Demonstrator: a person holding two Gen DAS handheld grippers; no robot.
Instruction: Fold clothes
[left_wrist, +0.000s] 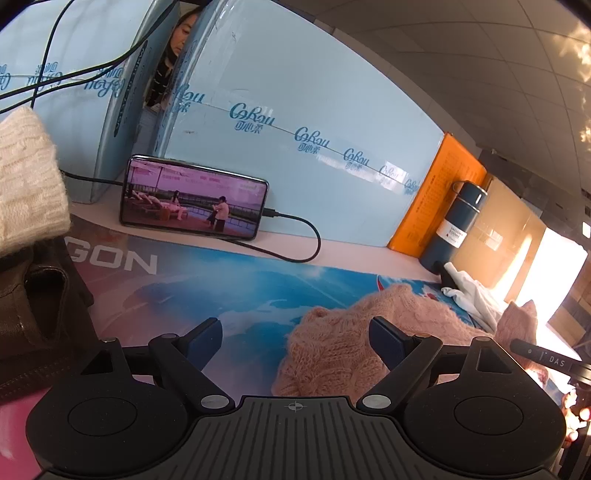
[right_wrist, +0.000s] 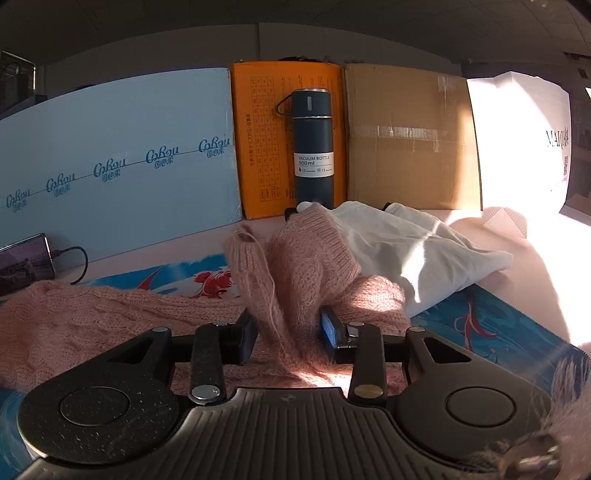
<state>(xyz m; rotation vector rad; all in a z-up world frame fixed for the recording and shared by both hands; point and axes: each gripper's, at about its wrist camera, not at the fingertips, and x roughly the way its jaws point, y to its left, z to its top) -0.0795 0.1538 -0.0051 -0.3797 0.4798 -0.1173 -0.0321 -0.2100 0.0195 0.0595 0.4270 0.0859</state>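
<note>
Fold looks early, maybe a first move only. The pink knit sweater (right_wrist: 110, 314) lies mostly flat on the printed desk mat (left_wrist: 207, 284), w/ one sleeve (right_wrist: 295, 266) lifted in a loose hump between the right gripper (right_wrist: 288, 336) fingers. Jaws stand part open; pads don't seem to press the knit, so no real grip as far as I can tell. Left gripper (left_wrist: 295, 336) is wide open, nothing in it, sweater edge at its 3 o'clock.

Left to do, I'd judge: sleeve laid in, body folded. A white garment (right_wrist: 406, 251), crumpled at 1 o'clock from the sleeve, is not yet folded. Cream knit (left_wrist: 29, 177) and dark brown garment (left_wrist: 33, 310) at 9 o'clock in left view; state unclear.

Surface: pale tabletop, mat on it. At 12 o'clock a vacuum bottle (right_wrist: 312, 147) upright before an orange box (right_wrist: 258, 147), cardboard box (right_wrist: 406, 136) beside, light-blue cartons (left_wrist: 295, 122), phone (left_wrist: 195, 195) on a charging cable. Hard sun from the right.
</note>
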